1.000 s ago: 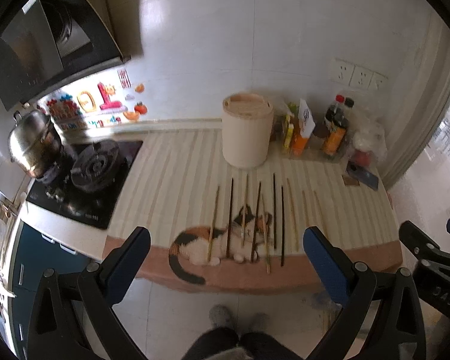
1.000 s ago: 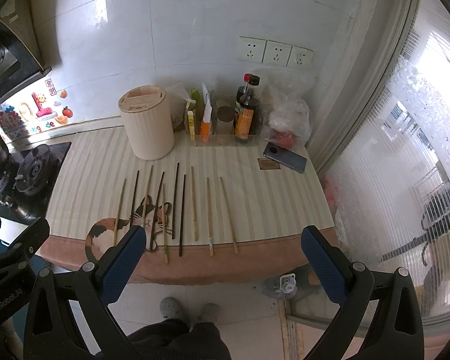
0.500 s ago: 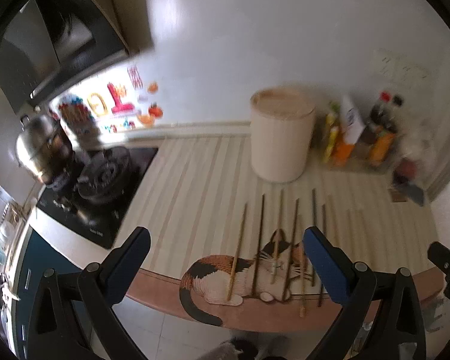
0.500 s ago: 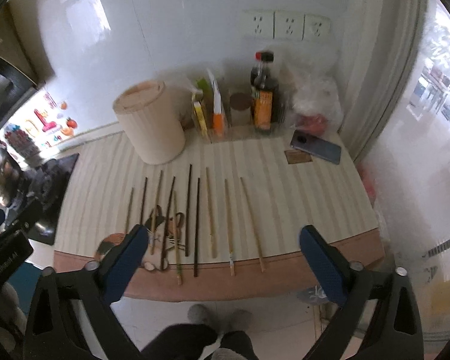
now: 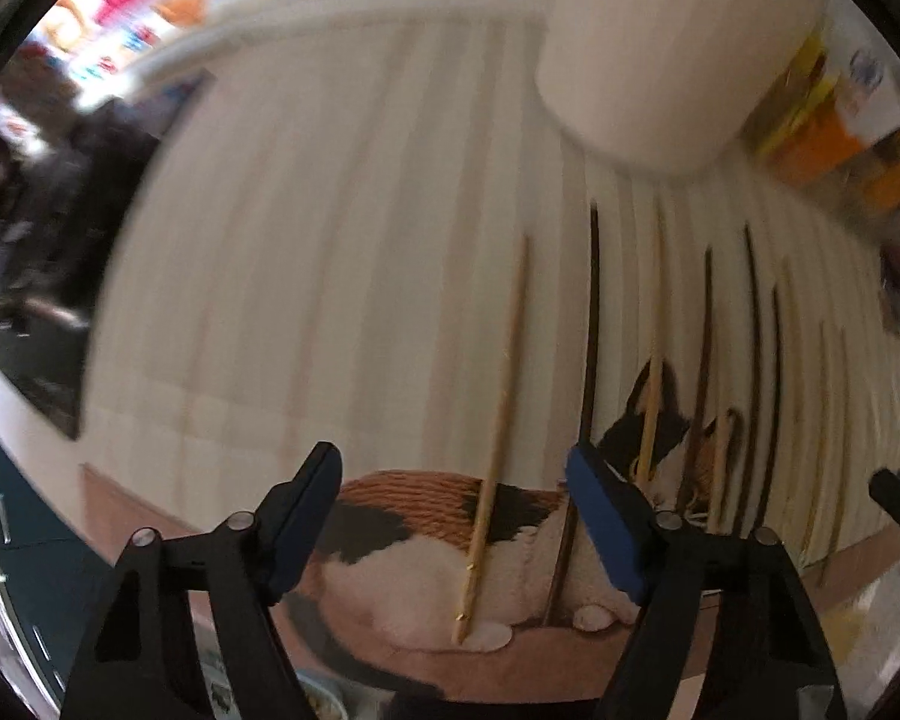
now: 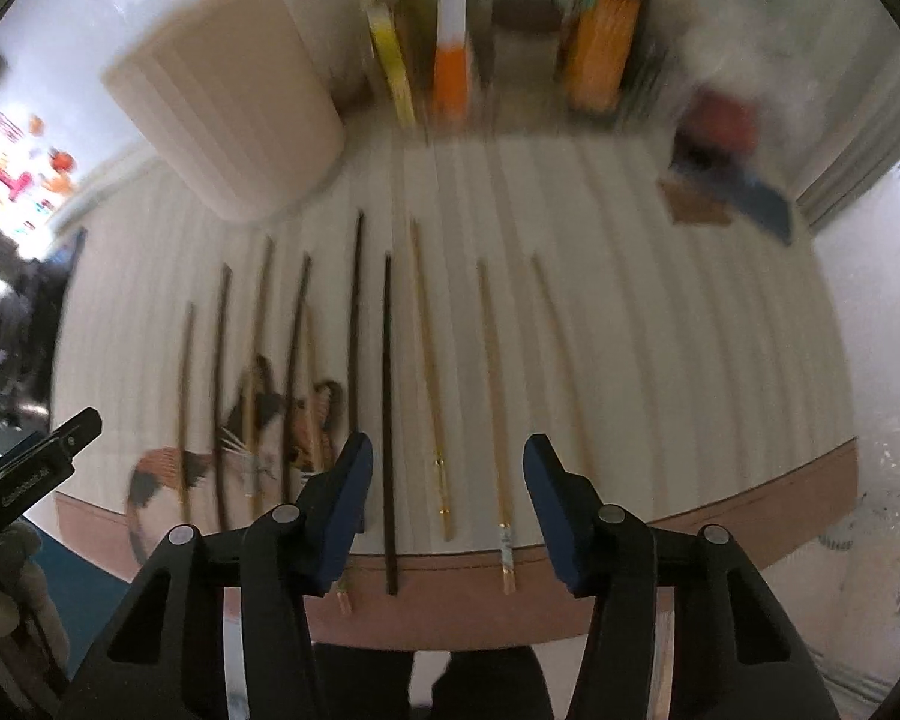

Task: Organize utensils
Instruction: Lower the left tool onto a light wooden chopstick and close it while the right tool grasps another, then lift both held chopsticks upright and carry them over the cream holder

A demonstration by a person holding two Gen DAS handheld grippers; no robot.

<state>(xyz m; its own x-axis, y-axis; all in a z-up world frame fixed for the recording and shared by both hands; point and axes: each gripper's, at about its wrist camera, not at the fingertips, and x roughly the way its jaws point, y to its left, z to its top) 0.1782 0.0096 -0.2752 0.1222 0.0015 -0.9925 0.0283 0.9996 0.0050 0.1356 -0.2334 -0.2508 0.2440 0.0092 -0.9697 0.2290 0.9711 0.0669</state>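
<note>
Hovering over the chopsticks (image 6: 387, 408), which all lay loose on the striped mat (image 6: 660, 360), the left gripper (image 5: 450, 501) and right gripper (image 6: 444, 480) were closing on nothing; the holder (image 6: 222, 102) received none yet.

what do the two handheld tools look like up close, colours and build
Both match: the left tool and right tool have black plastic linkage arms joined by round silver rivets, ending in flat dark-blue finger pads. In the right wrist view the left tool's black side carries white lettering, too blurred to read.
</note>
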